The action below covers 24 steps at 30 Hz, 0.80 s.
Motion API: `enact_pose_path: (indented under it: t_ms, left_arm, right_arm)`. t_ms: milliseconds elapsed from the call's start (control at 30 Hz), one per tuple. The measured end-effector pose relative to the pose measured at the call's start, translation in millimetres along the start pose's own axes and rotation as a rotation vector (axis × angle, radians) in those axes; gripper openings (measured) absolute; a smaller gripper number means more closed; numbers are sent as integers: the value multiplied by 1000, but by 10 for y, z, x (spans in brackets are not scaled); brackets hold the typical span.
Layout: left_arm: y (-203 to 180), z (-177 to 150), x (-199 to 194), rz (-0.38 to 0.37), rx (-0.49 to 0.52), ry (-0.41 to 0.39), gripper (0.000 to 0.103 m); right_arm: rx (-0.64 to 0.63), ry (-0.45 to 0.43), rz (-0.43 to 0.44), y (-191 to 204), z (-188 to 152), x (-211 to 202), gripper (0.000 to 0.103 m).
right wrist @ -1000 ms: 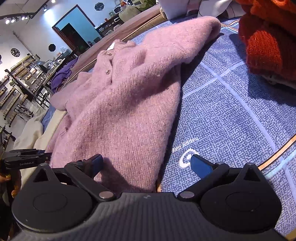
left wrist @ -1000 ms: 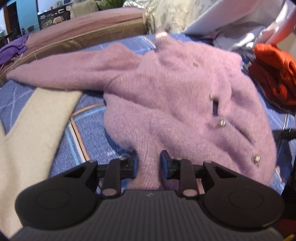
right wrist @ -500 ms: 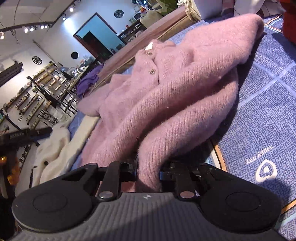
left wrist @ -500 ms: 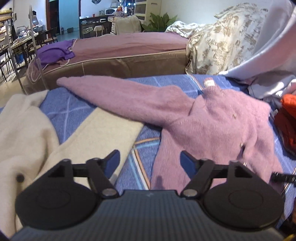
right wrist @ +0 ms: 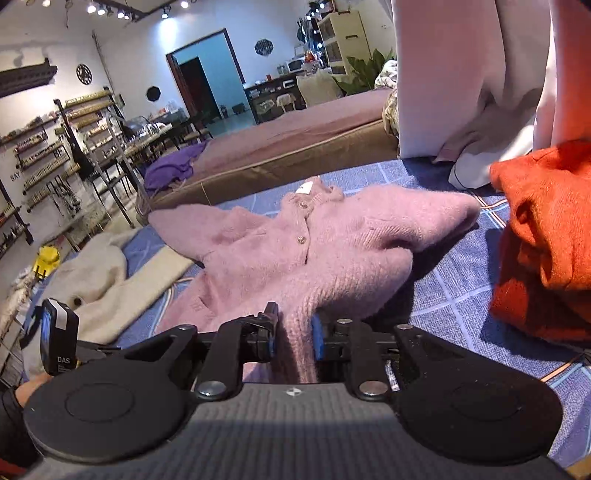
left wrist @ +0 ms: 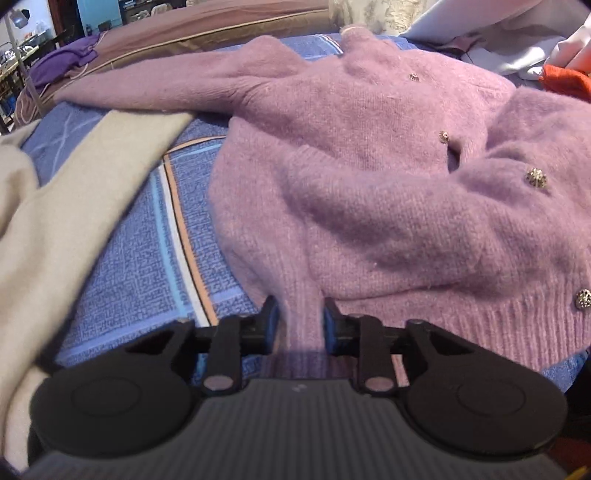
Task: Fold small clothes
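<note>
White walls [right wrist: 122,48] — ceiling spotlights [right wrist: 122,13]

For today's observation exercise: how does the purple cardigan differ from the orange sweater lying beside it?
The purple cardigan is spread across the blue bedcover; the orange sweater sits bunched in a heap. The cardigan has shiny buttons; none show on the sweater. The left gripper and right gripper both hold cardigan fabric; the sweater lies untouched. Both are fuzzy knits.

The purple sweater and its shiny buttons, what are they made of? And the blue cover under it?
The purple sweater looks like soft, fuzzy knitted wool or a similar yarn: ribbed hem, hairy surface. Its buttons glint like metal or rhinestones, though they are too small to tell. The blue cover seems a flat woven or printed cloth, matte, with a fine grainy pattern.
</note>
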<state>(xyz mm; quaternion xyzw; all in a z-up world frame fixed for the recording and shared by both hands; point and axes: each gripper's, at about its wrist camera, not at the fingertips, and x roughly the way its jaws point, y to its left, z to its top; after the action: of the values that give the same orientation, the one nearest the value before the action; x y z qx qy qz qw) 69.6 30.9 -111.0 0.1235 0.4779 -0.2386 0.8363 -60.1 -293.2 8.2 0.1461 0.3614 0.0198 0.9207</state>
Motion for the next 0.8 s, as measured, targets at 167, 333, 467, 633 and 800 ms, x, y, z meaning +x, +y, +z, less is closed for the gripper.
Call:
enact_pose_path:
  t_ms: [167,333,467,633,800]
  left_arm:
    - [334,30,-41,-113,-303,-36,13]
    - [536,43,-162,-135,-385,-39,27]
    - [469,-129,-380,-77,-245,-59,63]
    - [223,-472,-579,-2,37,-27,63]
    - [-28,-683,-455,143,267,-37,63]
  right_arm:
    - [121,-46,-3,-243,-188,60,103]
    - [-75,-21,-197,-380,-387,46,103]
    - [-183,106,-176,-505,-794,87,102]
    - [-432,152,-119,-285,-1360,144,95]
    - [-503,143,-123,-192,-1519,369,88]
